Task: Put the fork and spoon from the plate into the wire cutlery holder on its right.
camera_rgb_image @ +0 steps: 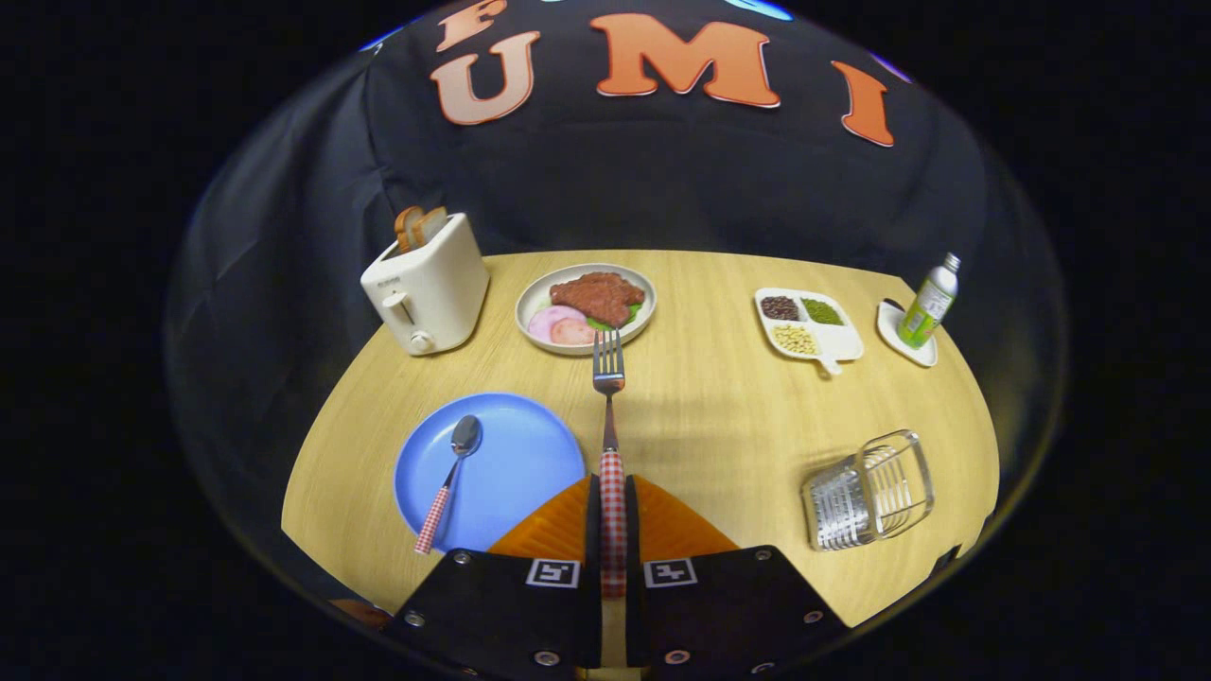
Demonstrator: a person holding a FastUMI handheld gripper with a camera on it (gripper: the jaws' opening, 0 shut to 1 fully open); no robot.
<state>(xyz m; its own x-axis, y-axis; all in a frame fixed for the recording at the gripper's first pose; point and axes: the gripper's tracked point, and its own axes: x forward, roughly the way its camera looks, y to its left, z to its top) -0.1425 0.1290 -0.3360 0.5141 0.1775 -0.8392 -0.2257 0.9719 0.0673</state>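
My gripper (613,492) is shut on the fork (608,378), both orange fingers (553,525) pressing its red-checked handle. The fork sticks straight ahead, lifted above the table, tines pointing toward the food plate. The spoon (452,473), with the same checked handle, lies on the blue plate (516,463) just left of my fingers, its bowl toward the far side. The wire cutlery holder (868,490) stands on the table to the right of my fingers, well apart from the fork.
Beyond the fork sits a white plate of meat and ham (587,305). A cream toaster with bread (428,284) stands at the far left. A divided snack tray (807,324) and a green bottle on a coaster (927,303) are at the far right of the wooden table (719,416).
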